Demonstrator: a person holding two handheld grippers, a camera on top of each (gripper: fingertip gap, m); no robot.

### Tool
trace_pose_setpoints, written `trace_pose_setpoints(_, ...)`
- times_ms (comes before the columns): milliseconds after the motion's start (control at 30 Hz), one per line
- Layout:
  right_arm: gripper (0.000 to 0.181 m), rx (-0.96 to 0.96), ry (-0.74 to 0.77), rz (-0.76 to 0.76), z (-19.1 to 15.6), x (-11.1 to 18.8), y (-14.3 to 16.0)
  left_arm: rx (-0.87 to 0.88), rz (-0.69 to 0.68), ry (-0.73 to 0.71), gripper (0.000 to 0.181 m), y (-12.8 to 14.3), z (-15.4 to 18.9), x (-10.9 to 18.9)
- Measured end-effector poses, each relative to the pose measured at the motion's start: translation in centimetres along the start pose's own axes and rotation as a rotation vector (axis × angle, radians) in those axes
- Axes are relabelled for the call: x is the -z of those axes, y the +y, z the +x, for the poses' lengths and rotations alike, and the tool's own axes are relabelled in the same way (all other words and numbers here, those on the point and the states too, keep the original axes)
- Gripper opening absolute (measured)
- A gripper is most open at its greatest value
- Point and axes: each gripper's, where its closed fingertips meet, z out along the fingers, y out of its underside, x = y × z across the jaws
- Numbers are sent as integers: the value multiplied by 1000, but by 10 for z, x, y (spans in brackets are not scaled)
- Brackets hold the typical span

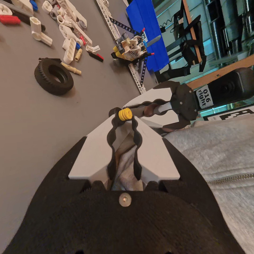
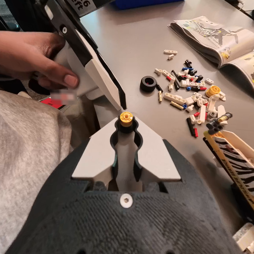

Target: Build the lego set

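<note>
Because the yellow hub (image 1: pixel 125 114) is a tiny, light, rigid plastic part with a smooth, grooved rim, it should stand a firm pinch without harm, though a slack one could let it twist or pop free. The rim looks the safest hold, leaving the spoked face and centre hole clear. It hangs in the air near the edge of the desk (image 1: pixel 89 103), pinched at the tips of the left claw (image 1: pixel 124 116) and, from another side, the right claw (image 2: pixel 126 121). The tyre (image 1: pixel 53 77) lies well apart. A white label (image 1: pixel 204 99) on the right claw's body, the booklet (image 2: pixel 203 35) and the striped model (image 2: pixel 233 158) carry print.
</note>
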Motion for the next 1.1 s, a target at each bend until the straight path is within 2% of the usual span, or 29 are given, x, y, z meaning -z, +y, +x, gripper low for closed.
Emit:
trace_pose_setpoints(133, 16, -11, 4, -7, 1, -1, 1, -11, -63, 3, 10, 6, 4, -4)
trace_pose_setpoints(667, 15, -32, -19, -14, 1, -2, 2, 22, -147, -17, 16, -1, 0, -13)
trace_pose_setpoints(833, 15, -45, -28, -17, 1, -2, 2, 10, -180, -56, 7, -1, -2, -13)
trace_pose_setpoints(1000, 25, -119, -64, -19, 2, 3, 3, -16, -199, -101, 7, 0, -2, -12)
trace_pose_setpoints(1100, 20, -186, -106, 7, 1, 9, -1, -5, -198, -110, 7, -1, -2, -12)
